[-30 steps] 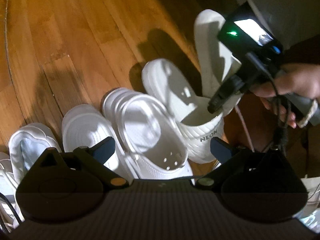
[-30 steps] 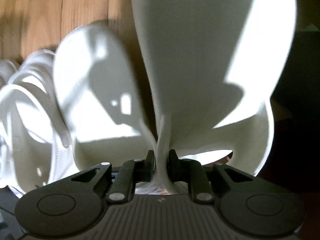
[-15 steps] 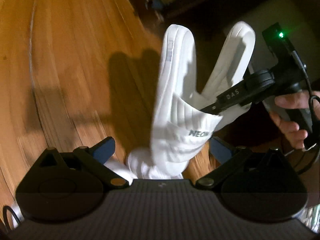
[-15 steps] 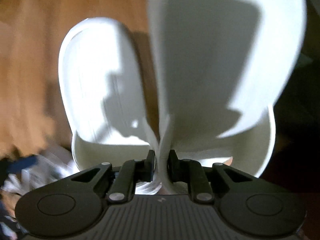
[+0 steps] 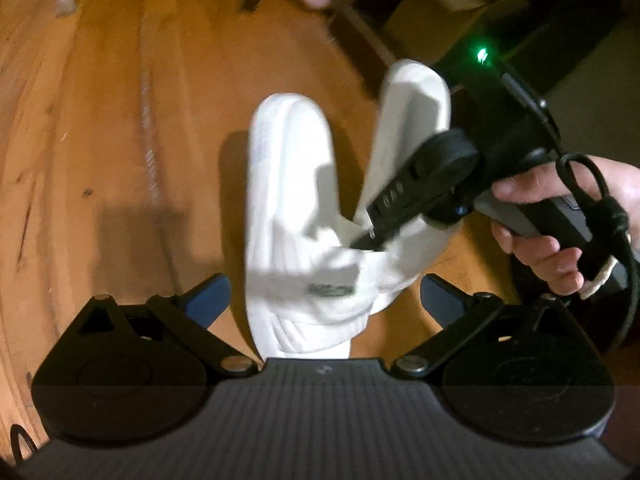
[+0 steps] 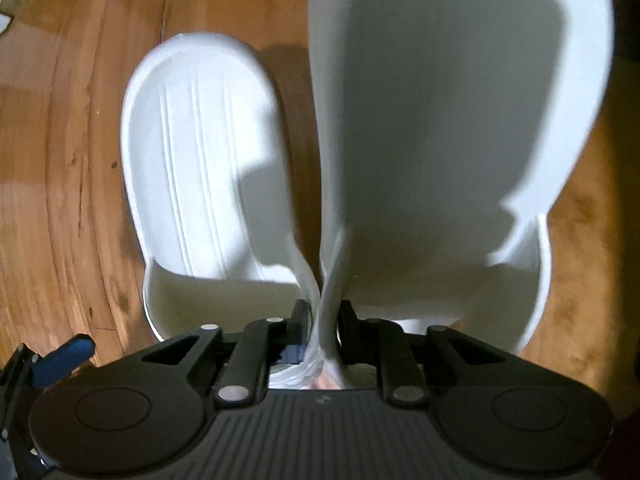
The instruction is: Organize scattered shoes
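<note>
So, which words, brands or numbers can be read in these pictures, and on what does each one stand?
Dark print on the strap of the left slipper: blurred, not readable.
White letters on the right gripper, along one finger: blurred, perhaps "BAS", not sure.
Right wrist view: no text on either slipper, nor on the floor.

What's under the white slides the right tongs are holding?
Bare wooden floor lies below the white slides, pinched together by the right tongs. The floor directly behind them is covered.

The right gripper [image 6: 322, 320] has lifted 2 white slippers [image 5: 296, 216] off the shoe row.
</note>
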{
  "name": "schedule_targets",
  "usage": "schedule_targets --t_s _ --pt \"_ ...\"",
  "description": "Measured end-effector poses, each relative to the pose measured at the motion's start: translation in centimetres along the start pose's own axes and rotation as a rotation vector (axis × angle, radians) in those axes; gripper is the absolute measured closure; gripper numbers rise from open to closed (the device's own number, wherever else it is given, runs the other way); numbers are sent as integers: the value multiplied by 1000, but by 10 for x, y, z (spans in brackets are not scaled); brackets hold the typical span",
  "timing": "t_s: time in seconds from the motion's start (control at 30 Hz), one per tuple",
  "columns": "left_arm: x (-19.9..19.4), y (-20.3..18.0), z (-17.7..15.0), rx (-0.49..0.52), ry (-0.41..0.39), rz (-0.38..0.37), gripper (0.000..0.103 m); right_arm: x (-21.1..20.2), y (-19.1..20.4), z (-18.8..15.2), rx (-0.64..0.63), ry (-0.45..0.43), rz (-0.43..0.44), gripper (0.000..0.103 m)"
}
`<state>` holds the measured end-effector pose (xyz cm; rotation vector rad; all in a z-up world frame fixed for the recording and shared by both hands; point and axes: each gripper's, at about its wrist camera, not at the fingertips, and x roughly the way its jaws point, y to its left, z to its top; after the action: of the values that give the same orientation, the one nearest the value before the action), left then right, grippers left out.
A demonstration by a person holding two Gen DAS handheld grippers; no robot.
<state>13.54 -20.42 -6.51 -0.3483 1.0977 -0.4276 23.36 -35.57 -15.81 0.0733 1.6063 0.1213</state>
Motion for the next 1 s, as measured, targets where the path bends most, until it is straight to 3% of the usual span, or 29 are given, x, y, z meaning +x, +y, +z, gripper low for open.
schedule_targets --t_s 0.03,0.07,0.13,0.27,0.33,0.4,0.5,0.57,0.63,0.67,0.73,0.8,0.87,1.0 --pt "4 5 2 -9 1 12 0 5 8 5 -27 -48 -19 45" --pt "8 11 4 -17 1 25 0 6 10 7 -23 -81 -36 36" --pt "11 16 4 -33 6 41 0 6 6 8 -1 -108 -38 34" --pt "15 16 3 -38 6 69 0 -28 -25 25 69 -182 101 34" --pt "15 9 3 -42 7 70 0 -39 -27 21 48 -207 82 22" --pt "11 2 1 -42 -9 64 0 -54 -23 20 21 -203 36 21" --pt "5 -1 -4 -44 -34 54 0 -111 -29 -2 3 -340 75 20" --pt "8 -3 -6 -48 -34 53 0 -126 -47 -24 32 -480 123 10" --pt "10 -3 -9 -46 -24 60 0 -129 -62 -31 93 -579 86 10" --pt "10 -3 -10 -45 -19 65 0 -126 -69 -34 118 -610 22 10" --pt "10 -1 -13 -43 -15 76 0 -109 -83 -42 128 -613 -46 10" --pt "11 5 -15 -59 -3 69 0 -88 -103 -53 145 -553 -60 10" --pt "12 11 -16 -77 12 63 0 -54 -126 -57 214 -475 -11 10" --pt "13 19 -17 -77 22 85 0 -15 -152 -64 340 -441 145 5"
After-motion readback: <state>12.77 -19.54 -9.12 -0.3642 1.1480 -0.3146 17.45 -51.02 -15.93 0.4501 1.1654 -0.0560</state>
